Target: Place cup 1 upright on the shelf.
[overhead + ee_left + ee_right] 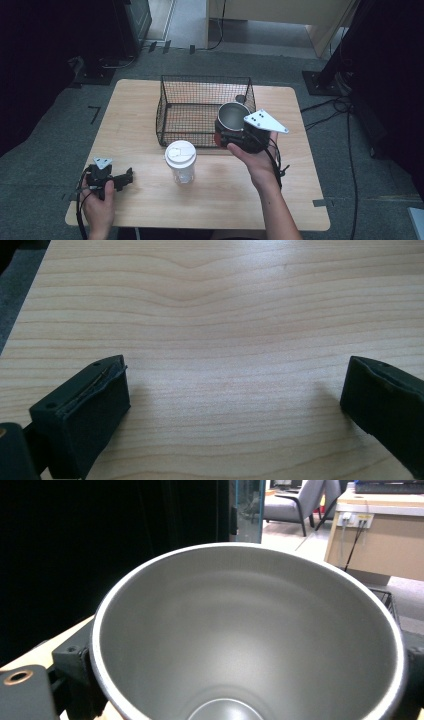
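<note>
In the high view a round silver metal cup (233, 116) is gripped by the right gripper (225, 134) at the black wire basket's (172, 100) near right corner, in the left gripper view jaws are spread wide over the light wooden table (215, 315), in the right gripper view the cup (250, 640) is clamped between both jaws

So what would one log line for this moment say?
right gripper: shut on metal cup, at wire basket | left gripper: open, empty, over table | lidded jar: standing upright
</note>
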### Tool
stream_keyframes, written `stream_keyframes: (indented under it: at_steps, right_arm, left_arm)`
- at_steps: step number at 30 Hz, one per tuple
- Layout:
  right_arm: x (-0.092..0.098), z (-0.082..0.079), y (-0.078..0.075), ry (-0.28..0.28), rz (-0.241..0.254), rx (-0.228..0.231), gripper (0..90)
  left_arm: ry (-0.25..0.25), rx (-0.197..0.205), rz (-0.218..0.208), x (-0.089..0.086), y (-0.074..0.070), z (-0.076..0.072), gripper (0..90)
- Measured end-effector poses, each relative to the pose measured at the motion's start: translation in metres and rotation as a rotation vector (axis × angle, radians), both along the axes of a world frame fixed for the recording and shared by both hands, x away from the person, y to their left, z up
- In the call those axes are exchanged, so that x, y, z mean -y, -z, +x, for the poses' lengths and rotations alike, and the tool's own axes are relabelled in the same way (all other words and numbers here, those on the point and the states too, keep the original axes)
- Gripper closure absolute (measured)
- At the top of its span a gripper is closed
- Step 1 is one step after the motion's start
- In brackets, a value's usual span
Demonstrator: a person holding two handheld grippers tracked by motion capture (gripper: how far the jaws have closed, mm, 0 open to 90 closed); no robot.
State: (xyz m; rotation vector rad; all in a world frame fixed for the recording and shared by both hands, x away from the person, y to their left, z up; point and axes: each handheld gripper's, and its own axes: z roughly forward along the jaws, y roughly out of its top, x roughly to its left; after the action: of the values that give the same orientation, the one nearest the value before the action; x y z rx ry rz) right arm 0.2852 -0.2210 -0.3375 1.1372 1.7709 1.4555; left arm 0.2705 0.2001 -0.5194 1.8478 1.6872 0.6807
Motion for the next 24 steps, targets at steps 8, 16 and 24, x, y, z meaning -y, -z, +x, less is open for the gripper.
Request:
stream_keyframes:
  at_steps: [8,16,24]
  right_arm:
    - [-0.004,0.021,-0.003,0.047,-0.003,0.011,7.2]
    - [-0.008,0.041,-0.002,0.09,-0.003,0.001,7.2]
    - [-0.012,0.06,0.004,0.118,-0.013,-0.02,7.2]
  left_arm:
    - [0.0,0.0,0.0,0.0,0.0,0.0,0.0]
    - [0.0,0.002,0.0,0.0,0.0,0.0,0.0]
    - [0.0,0.002,0.0,0.0,0.0,0.0,0.0]
